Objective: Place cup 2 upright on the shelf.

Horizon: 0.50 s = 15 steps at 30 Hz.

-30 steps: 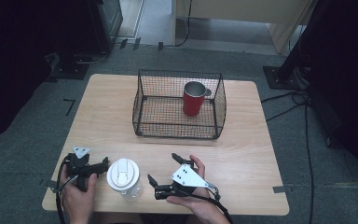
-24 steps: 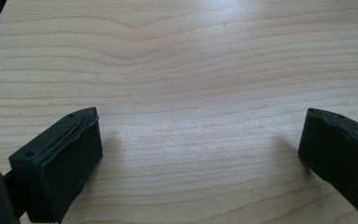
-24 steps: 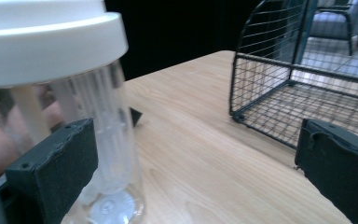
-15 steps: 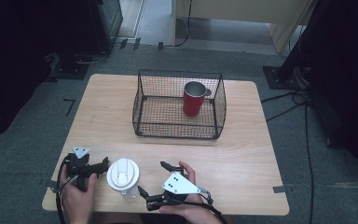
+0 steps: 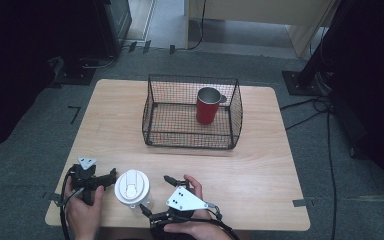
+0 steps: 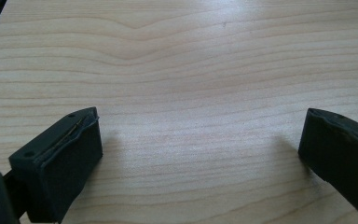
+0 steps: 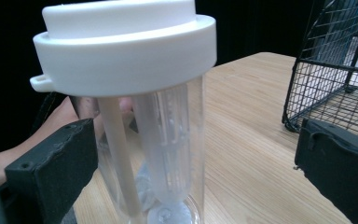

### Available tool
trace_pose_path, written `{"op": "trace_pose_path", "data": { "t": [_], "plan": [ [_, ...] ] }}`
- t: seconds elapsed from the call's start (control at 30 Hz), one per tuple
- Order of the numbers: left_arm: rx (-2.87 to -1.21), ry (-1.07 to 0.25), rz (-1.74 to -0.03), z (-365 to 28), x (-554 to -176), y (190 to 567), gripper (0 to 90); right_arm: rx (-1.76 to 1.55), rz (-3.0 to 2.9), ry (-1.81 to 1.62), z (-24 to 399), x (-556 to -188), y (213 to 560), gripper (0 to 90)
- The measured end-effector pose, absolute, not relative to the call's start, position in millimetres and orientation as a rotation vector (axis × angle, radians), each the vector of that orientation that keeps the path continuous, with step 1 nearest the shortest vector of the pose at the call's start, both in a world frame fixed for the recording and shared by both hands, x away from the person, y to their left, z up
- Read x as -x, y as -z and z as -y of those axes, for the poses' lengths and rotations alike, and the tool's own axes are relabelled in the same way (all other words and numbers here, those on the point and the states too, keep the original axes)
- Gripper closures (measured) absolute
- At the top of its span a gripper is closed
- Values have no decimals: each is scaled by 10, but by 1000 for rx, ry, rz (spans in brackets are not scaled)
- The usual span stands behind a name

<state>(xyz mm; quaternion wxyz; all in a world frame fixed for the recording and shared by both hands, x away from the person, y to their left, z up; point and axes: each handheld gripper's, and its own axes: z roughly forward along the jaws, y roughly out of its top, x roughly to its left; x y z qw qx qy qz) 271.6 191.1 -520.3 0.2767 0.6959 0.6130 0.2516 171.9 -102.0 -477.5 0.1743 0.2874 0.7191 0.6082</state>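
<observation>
From the high view, the right gripper (image 5: 156, 196) is sitting at the near edge of the bench (image 5: 260, 165), and compared with a second ago it's swung round to the left, so its fingers are now pointing at the tumbler (image 5: 132, 188) instead of out toward the basket (image 5: 192, 112). The tumbler is standing upright just beside it, white lid on, between the two hands. The left gripper (image 5: 111, 175) is parked on the other side of the tumbler and hasn't budged. The red mug (image 5: 208, 106) is standing inside the basket at the far side, well apart from all this.

In the left gripper view, the fingers (image 6: 70, 158) are spread wide with nothing but bare bench between them.

In the right gripper view, the fingers (image 7: 56, 168) are wide open too, holding nothing, with the clear tumbler (image 7: 154, 140) and its lid (image 7: 126, 44) looming right between them, a little toward the left one. I'd say the turn means it's lining up for a grab on the tumbler body, not yet closing.
</observation>
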Motion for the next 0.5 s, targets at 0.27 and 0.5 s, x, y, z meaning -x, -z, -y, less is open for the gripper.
{"op": "trace_pose_path", "data": {
  "t": [0.27,0.5],
  "plan": [
    [-1869,-676,-1646,-1911,-2716,5203,0,-792,-2065,-1732,895,-1717,4758,0],
    [-1869,-675,-1647,-1911,-2716,5203,0,-778,-2074,-1738,794,-1743,4737,1]
  ]
}}
